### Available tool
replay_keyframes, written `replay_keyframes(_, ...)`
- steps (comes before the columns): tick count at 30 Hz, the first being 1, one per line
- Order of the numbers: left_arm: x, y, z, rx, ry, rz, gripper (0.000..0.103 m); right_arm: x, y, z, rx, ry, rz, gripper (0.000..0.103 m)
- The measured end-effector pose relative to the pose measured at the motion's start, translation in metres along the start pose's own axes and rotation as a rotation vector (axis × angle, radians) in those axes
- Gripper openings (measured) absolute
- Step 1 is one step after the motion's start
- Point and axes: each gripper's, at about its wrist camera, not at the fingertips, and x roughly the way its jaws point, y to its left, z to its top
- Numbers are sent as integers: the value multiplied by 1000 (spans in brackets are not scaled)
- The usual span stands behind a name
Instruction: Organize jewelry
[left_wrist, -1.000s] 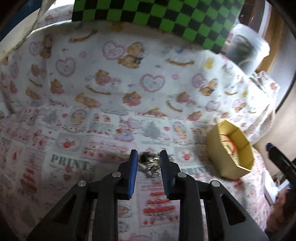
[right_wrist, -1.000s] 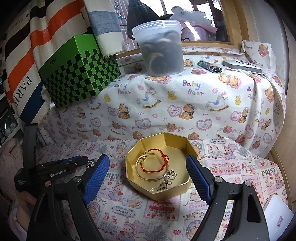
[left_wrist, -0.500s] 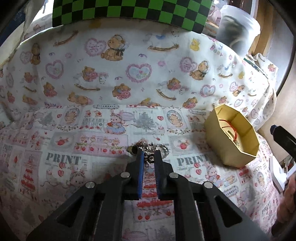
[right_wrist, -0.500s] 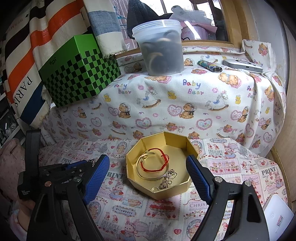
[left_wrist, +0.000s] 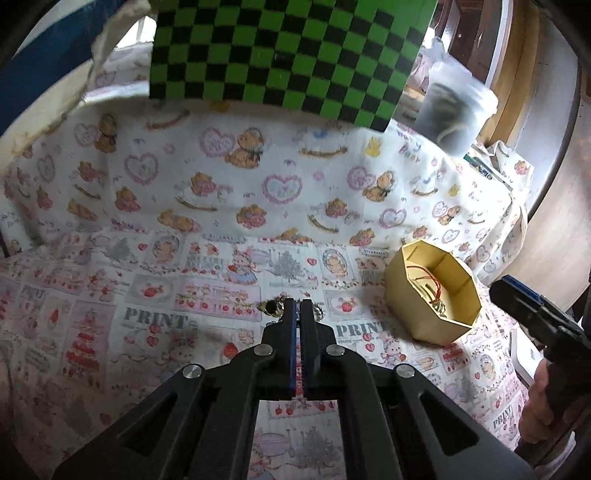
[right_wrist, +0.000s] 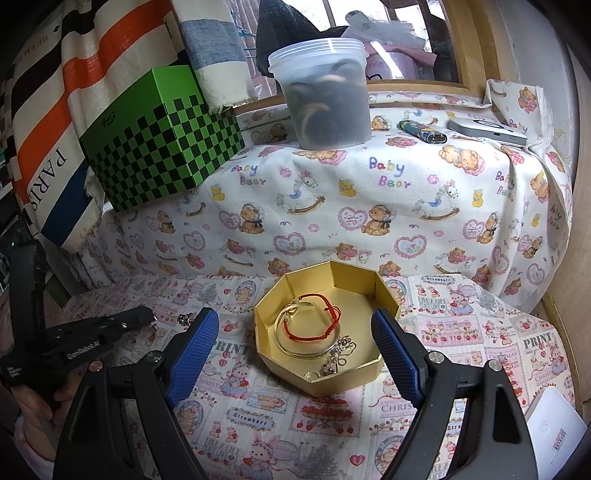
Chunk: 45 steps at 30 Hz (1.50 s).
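Our left gripper (left_wrist: 298, 303) is clenched: its jaws have just been closing on the small chain (left_wrist: 272, 307) that lies on the cloth (left_wrist: 207, 206), toward the cloth's front edge and left of the gold box (left_wrist: 432, 291). The pads meet with metal poking out on both sides of the tips, so we judge a link is pinched there, though the tips hide the actual contact. A bit of chain (right_wrist: 184, 317) seems to sit on the cloth beside the tip in the right view.

Our right gripper (right_wrist: 295, 341) hangs released, its jaws wide on either side of the box (right_wrist: 321, 328) without touching it, likely placed to steady the box or simply wait. The box sits near the cloth's front right, open side up. Inside it already lie a red cord bracelet (right_wrist: 314, 317), a thin bangle (right_wrist: 291, 339) and a silver chain (right_wrist: 338, 354).

The next move probably calls for carrying the pinched piece across to the box.
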Motion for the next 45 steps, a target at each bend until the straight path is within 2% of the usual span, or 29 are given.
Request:
replay_keyframes(10, -25, 0, 2, 40, -58, 62, 1, -6, 17, -2, -55, -12, 30, 86)
replay_keyframes(13, -25, 4, 2, 26, -55, 70, 1, -12, 29, 2, -90, -16, 50, 86)
replay_keyframes(16, -24, 10, 3, 1, -46, 78, 1, -9, 43, 8, -97, 20, 88, 85)
replay_keyframes(19, -22, 20, 4, -33, -38, 95, 1, 2, 62, 9, -124, 71, 131, 77)
replay_keyframes(22, -21, 30, 4, -58, -36, 106, 1, 20, 78, 6, -149, 138, 163, 63)
replay_keyframes(24, -17, 36, 2, -68, -33, 114, 1, 36, 87, 0, -143, 195, 190, 42)
replay_keyframes(26, -6, 43, 0, -90, 5, 142, 1, 49, 94, -5, -153, 233, 199, 40)
replay_keyframes(28, 2, 48, -1, -99, 28, 151, 1, 62, 100, -7, -163, 246, 170, 40)
replay_keyframes(32, 2, 54, -1, -115, 24, 164, 1, 82, 106, -5, -185, 280, 139, 40)
replay_keyframes(38, -2, 61, -1, -148, 14, 155, 1, 113, 126, -13, -295, 344, 86, 38)
replay_keyframes(45, -3, 57, -1, -142, 12, 154, 1, 138, 120, -13, -267, 355, 18, 33)
